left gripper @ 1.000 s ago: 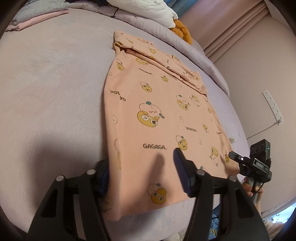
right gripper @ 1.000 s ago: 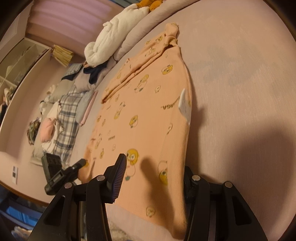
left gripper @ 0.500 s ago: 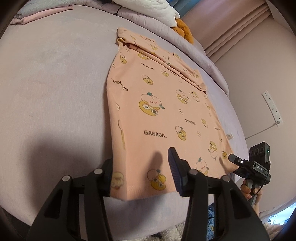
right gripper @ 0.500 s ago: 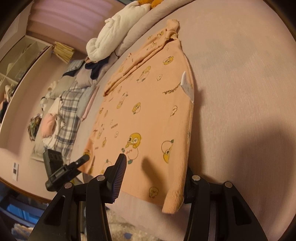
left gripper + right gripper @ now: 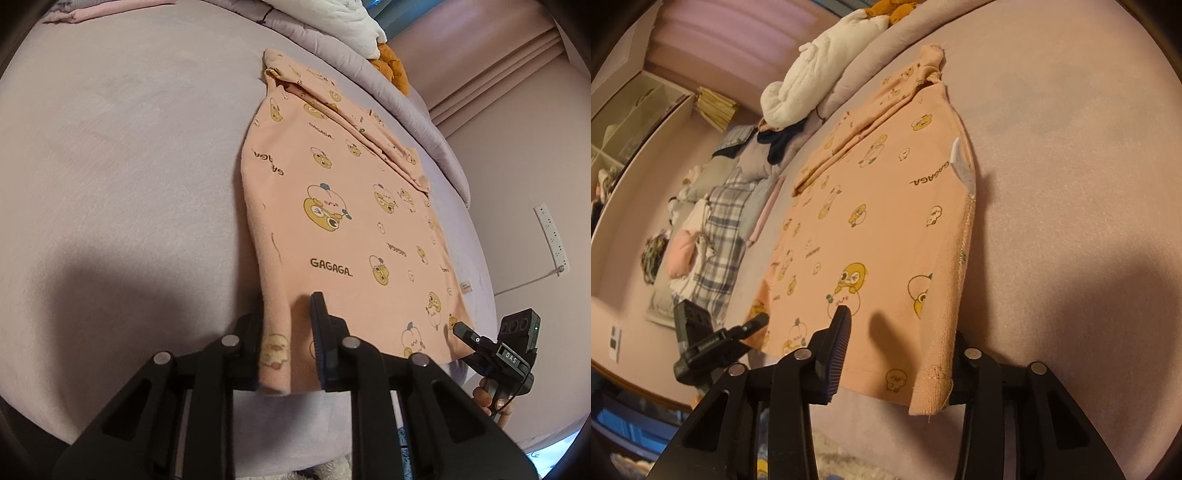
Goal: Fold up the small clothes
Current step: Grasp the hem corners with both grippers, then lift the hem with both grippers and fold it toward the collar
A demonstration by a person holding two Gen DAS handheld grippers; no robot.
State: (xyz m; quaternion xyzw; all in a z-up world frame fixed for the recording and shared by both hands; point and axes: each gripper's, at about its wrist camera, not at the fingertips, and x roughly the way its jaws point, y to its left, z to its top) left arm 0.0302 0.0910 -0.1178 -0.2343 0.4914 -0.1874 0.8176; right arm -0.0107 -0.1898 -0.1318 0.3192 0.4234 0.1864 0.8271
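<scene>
A lilac bed [image 5: 122,177] carries a peach printed garment [image 5: 343,221], flat, hem at the near edge. Each hand-held gripper, left [image 5: 286,343] and right [image 5: 897,350], has just been closing over a hem corner. A shallow bite could slip off when lifted.
</scene>
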